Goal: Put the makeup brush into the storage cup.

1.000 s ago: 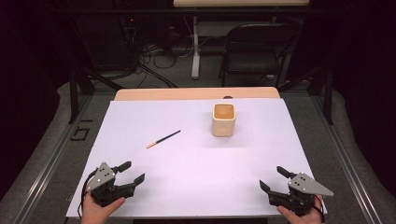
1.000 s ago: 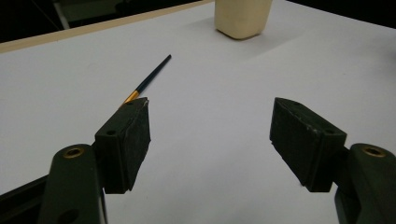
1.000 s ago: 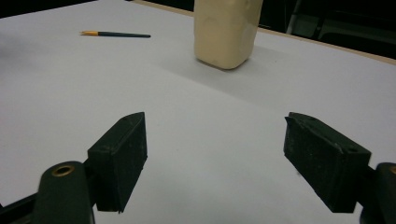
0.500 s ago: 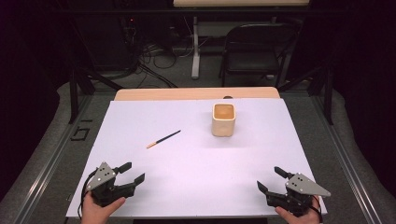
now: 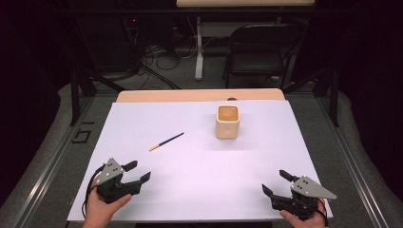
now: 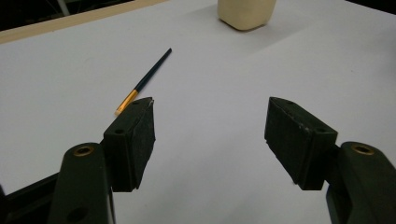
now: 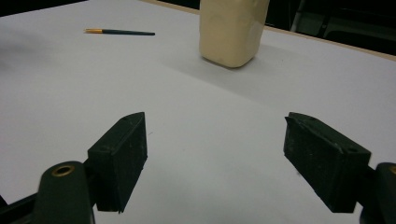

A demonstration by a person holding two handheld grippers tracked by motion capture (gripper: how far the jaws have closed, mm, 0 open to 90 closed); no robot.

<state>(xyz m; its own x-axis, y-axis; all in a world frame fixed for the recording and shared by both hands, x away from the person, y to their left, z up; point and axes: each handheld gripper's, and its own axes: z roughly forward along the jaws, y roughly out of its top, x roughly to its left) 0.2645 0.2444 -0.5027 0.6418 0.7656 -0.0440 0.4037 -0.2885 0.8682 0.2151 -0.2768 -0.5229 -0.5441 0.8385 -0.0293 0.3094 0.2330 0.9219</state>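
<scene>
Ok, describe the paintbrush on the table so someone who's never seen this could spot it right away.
Start at the white table top and find the cream square cup near its far edge. Left of the cup and a little nearer the person, apart from it, lies the paintbrush. It is the one thin, flat-lying thing there: dark handle, orange end pointing toward the left gripper.

- The right claw [image 5: 274, 182] crept a little leftward along the near edge of the bench [image 5: 199, 190], toward the middle.
- Its jaws seemed to end slightly farther from the bench's right edge, though the shift was small and hard to judge.
- The left claw [image 5: 138, 171] barely drifted, if at all.
</scene>
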